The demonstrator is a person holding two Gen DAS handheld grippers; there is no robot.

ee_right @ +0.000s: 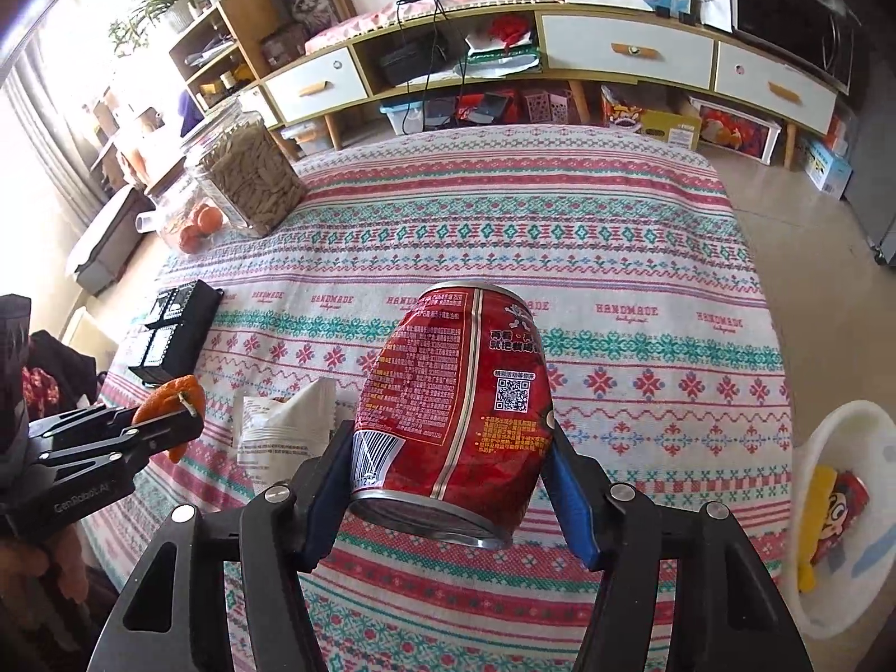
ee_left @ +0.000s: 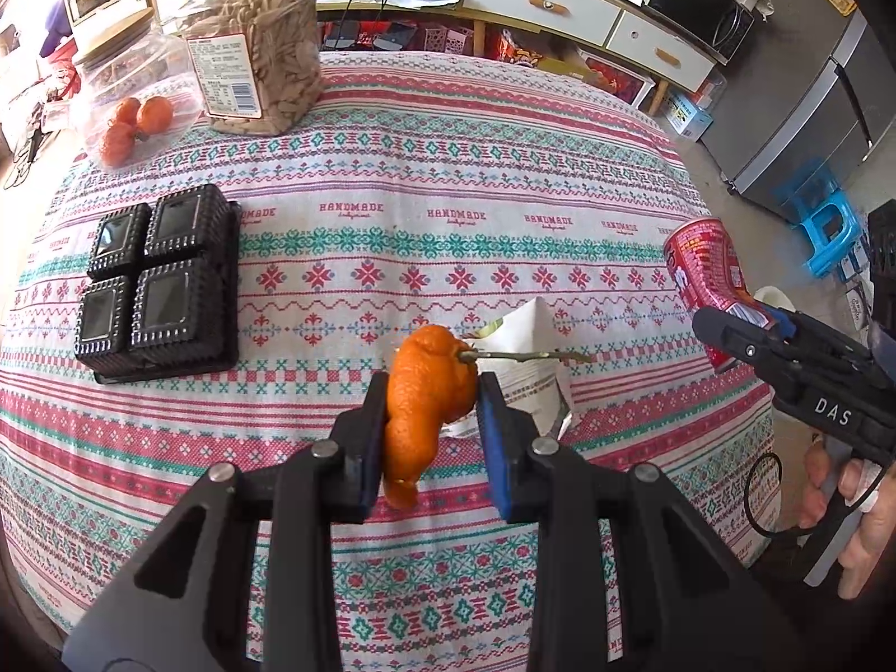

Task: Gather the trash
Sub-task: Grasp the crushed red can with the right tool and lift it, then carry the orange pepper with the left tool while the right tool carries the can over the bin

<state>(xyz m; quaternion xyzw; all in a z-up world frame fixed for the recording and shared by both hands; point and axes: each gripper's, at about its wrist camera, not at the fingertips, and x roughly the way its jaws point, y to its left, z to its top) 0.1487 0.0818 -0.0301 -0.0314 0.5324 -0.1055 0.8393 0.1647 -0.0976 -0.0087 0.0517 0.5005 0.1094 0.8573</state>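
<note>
My left gripper (ee_left: 431, 409) is shut on an orange peel (ee_left: 425, 392) with a thin stem, held above the patterned tablecloth (ee_left: 392, 179). My right gripper (ee_right: 453, 448) is shut on a dented red drink can (ee_right: 459, 409) and holds it above the table. The can also shows in the left wrist view (ee_left: 708, 280) at the right edge, and the peel shows in the right wrist view (ee_right: 173, 397) at the left. A white crumpled wrapper (ee_left: 532, 375) lies on the cloth just beyond the peel; it also shows in the right wrist view (ee_right: 285, 420).
A white bin (ee_right: 840, 504) with a yellow and red wrapper inside stands on the floor at the table's right. A black four-cell box (ee_left: 157, 280), a clear jar of seeds (ee_left: 257, 50) and a container of oranges (ee_left: 134, 117) sit at the table's left and far side.
</note>
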